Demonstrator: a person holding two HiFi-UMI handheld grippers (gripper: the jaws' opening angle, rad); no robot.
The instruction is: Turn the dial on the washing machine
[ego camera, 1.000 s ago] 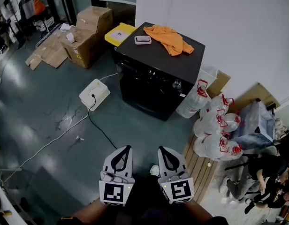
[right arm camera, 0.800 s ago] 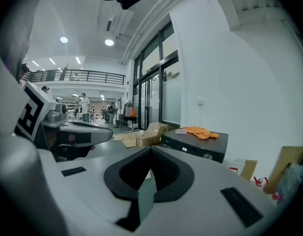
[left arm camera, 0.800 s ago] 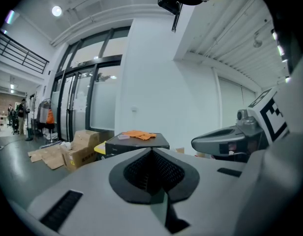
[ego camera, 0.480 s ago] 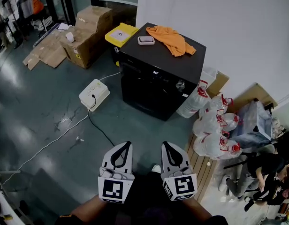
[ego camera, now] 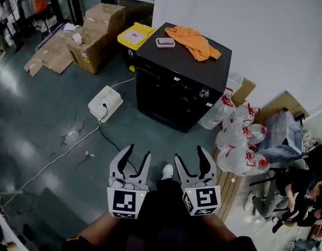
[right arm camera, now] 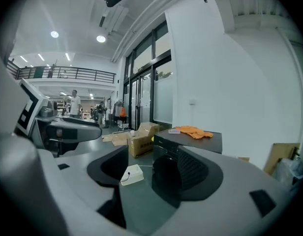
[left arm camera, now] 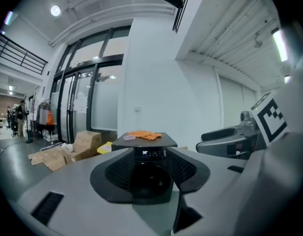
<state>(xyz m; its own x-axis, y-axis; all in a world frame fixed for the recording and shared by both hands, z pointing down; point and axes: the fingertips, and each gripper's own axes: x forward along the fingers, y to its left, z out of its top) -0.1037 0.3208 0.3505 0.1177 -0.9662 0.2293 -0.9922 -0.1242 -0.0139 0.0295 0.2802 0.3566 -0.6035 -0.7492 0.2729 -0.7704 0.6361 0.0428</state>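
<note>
The task is at its very start: as far as the views show, nothing on the machine has been touched. The black washing machine stands on the floor straight ahead of both pairs of jaws and well apart from them. Its dial, a small silvery knob, sits at the end of the control strip on the upper front. It is ahead of the right gripper and a little to its right, and farther off to the right of the left gripper.

Both grippers are held low and side by side, pointing toward the machine. The jaws of each have just been opening and now stand wide, with nothing between them. The left gripper view shows only the distant machine front framed in its gap. The right gripper view shows bare floor, a white box with a cable, and the machine's corner beyond its right jaw. On the machine's top, beyond the dial, lie an orange cloth and a small tray; neither looks to be in the way.

By my reading, everything is left to do: close the distance to the machine, bring one pair of jaws, most likely the right, around the dial, close on it and turn it. The dial's setting is too small to tell.
</note>
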